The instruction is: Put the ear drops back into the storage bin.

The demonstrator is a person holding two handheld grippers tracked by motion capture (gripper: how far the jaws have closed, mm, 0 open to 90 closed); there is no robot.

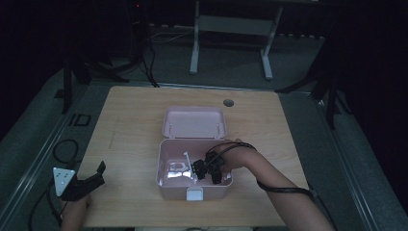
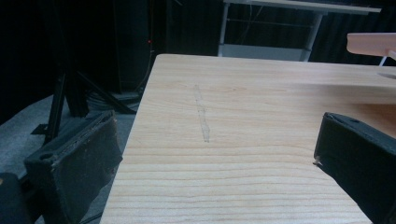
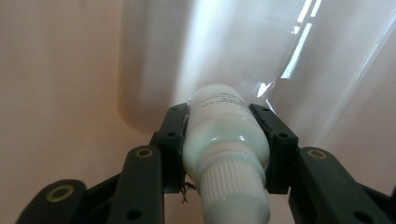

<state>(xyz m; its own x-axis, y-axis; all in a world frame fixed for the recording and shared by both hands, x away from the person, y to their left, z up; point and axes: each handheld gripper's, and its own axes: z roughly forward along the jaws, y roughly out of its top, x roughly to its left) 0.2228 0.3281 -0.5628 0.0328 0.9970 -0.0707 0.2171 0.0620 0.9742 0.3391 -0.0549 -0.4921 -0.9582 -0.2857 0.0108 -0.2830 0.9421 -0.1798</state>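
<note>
Right gripper view, white bottle clamped between hand-held gripper jaws

The small white bottle lies inside the pink box, down near its floor. It is a slim plastic bottle with rounded shoulders, a ribbed white screw cap and fine dark print on its body — the print is too small to read. In the right gripper view its cap end points toward the camera and its base points away, toward the box's pale inner wall. The two black pads of the right gripper press against its sides, one on each flank — the bottle sits squarely between them.

The box stands open on the table, its lid tipped back behind it.
</note>
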